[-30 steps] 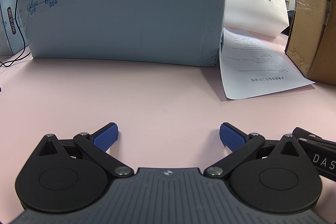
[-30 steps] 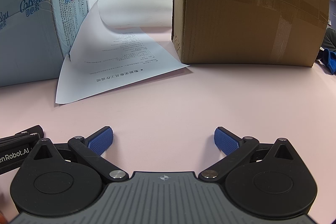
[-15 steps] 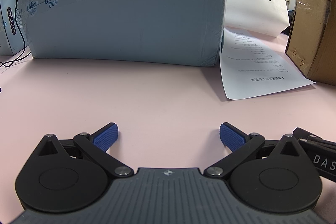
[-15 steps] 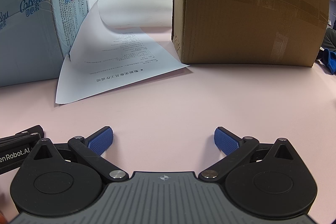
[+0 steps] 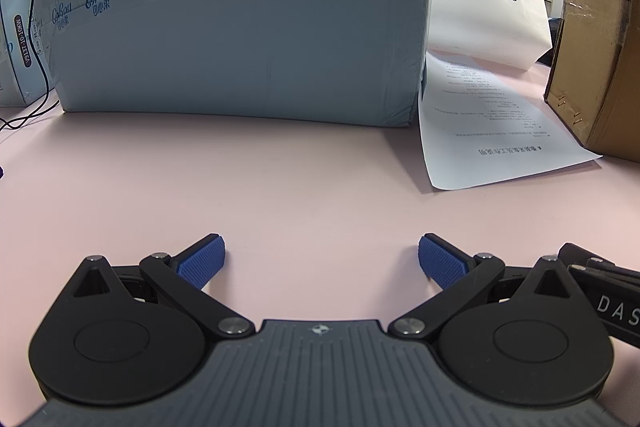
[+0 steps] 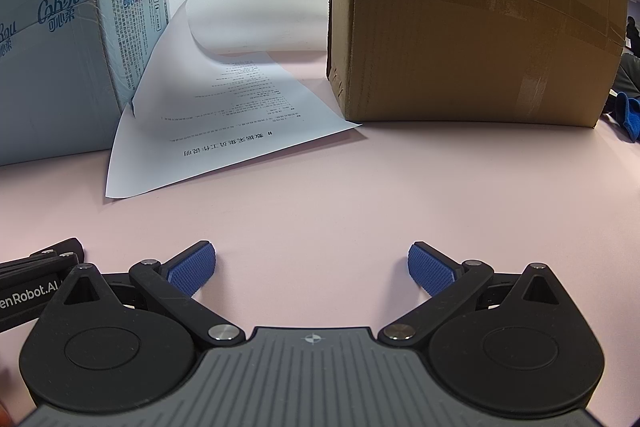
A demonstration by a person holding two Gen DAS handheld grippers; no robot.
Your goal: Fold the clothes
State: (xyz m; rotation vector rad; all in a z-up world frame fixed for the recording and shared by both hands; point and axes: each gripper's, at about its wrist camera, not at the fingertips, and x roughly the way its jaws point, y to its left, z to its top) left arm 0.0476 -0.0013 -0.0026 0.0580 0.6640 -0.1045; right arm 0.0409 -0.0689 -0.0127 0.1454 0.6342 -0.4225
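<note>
Here both grippers, left and right, sit low over the pink counter, spread wide and empty, facing two boxes and a sheet.

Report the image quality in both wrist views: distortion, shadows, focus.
Left wrist view: fisheye bends the blue box's top edge; the printed sheet throws a soft shadow on the pink table; focus is sharp. Right wrist view: the brown carton bulges outward; corners darken; the sheet's small text is unreadable.
</note>
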